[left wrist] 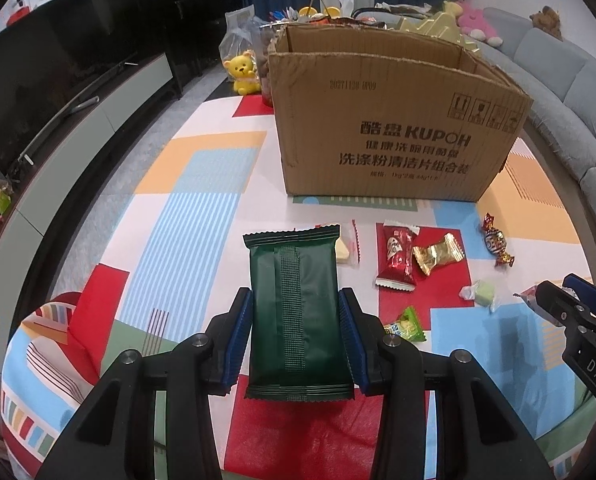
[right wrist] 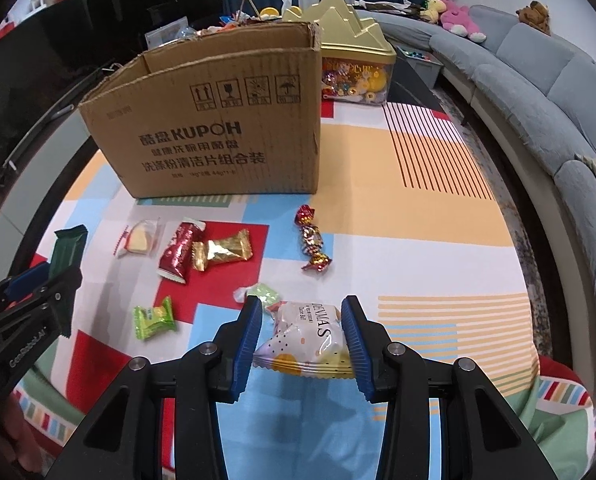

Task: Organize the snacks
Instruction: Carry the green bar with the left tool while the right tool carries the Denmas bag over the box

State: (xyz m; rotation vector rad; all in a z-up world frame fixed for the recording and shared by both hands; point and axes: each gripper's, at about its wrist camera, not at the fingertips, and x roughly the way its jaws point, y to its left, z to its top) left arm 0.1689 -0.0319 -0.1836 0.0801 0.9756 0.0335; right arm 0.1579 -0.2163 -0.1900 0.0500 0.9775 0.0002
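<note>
Patterned tablecloth (left wrist: 202, 184) under cardboard box (left wrist: 385, 128) (open-topped), loose snacks in front

Carton (right wrist: 218, 128): on bench (right wrist: 417, 200), at its far side.
Tin (right wrist: 353, 64): behind carton, to its right.
Loose snacks (right wrist: 202, 252): before carton.
Sofa (right wrist: 537, 80): right of bench.
Carton contents: probably hidden by wall.

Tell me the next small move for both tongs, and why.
Probably carry both forward over the open cardboard box and release. The left tongs already grip the dark green packet, the right tongs grip the white snack packet, and the box stands just ahead.
</note>
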